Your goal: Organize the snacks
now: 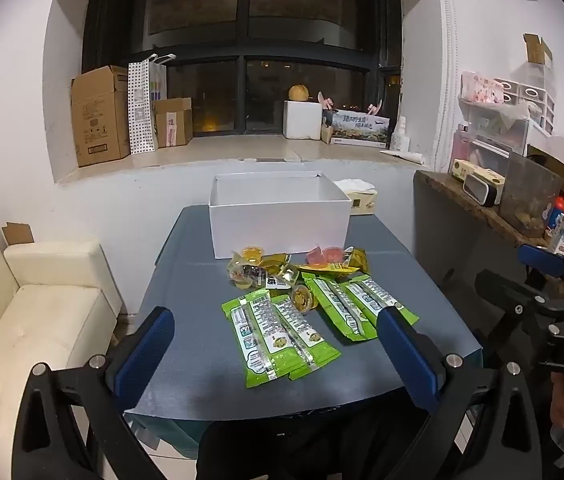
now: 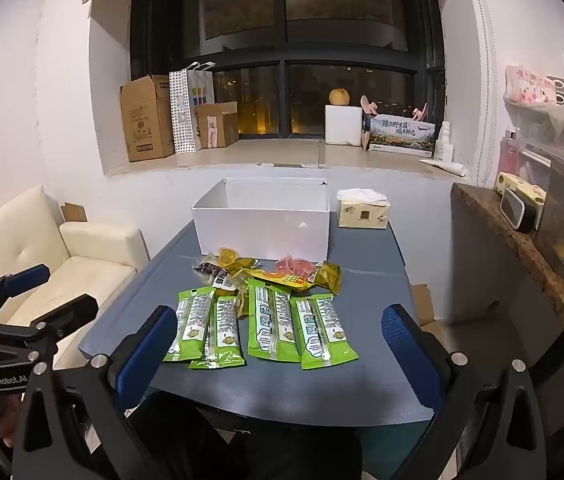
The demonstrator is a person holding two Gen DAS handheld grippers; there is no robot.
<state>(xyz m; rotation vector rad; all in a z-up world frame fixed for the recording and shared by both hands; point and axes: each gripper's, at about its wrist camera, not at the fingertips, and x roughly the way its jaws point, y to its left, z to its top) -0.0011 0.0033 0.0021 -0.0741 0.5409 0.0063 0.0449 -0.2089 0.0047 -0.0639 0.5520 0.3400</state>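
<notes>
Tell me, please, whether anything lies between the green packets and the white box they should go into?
Yes. A heap of small snacks, jelly cups and little wrapped packs, lies on the table between the four green packets and the white box, right against its front wall. The box is open on top, so lifting over should clear it.

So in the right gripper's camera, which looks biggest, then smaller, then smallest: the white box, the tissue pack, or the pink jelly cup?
1. White box, easily the largest.
2. Tissue pack.
3. Pink jelly cup, though it sits nearer the camera than the tissue pack and still looks smaller.
</notes>
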